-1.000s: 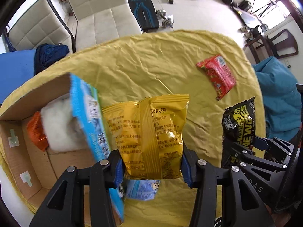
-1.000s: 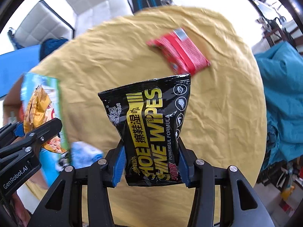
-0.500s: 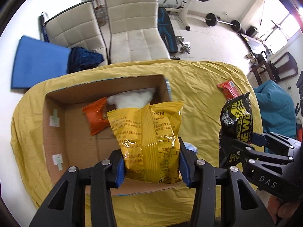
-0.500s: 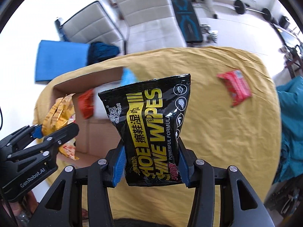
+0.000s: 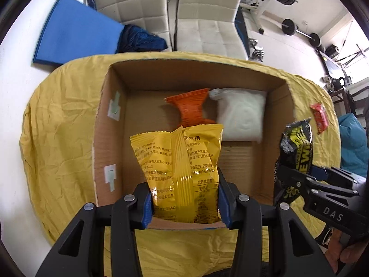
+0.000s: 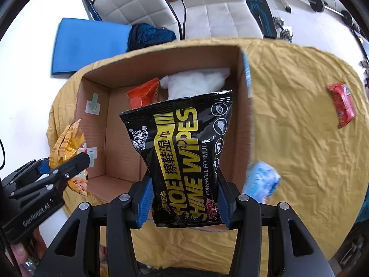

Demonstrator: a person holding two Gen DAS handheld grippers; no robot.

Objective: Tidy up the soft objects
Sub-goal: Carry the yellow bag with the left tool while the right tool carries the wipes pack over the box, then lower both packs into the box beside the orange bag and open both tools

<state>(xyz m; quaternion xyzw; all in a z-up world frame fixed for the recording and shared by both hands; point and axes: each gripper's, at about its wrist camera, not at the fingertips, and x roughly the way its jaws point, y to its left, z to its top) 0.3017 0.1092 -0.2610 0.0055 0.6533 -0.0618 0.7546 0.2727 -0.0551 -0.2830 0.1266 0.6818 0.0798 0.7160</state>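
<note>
My left gripper point(image 5: 185, 198) is shut on a yellow snack bag point(image 5: 180, 166) and holds it over the near part of an open cardboard box point(image 5: 106, 124). Inside the box lie an orange packet point(image 5: 191, 108) and a white soft pack point(image 5: 242, 117). My right gripper point(image 6: 184, 203) is shut on a black shoe-wipes pack point(image 6: 184, 152), held above the box's point(image 6: 244, 120) near right side. A red packet point(image 6: 342, 103) lies on the yellow cloth at the far right. A light blue packet point(image 6: 261, 181) lies just right of the box.
The box stands on a round table under a wrinkled yellow cloth point(image 6: 299, 143). Two white chairs point(image 5: 207, 20), a blue mat point(image 5: 76, 32) and dark blue fabric point(image 5: 140, 41) are behind the table. A teal beanbag point(image 5: 352, 145) is at the right. Gym weights point(image 5: 299, 30) lie on the floor.
Both grippers have swung left and back over the box with their packs still held. The box now lies straight ahead and its inside shows fully.
</note>
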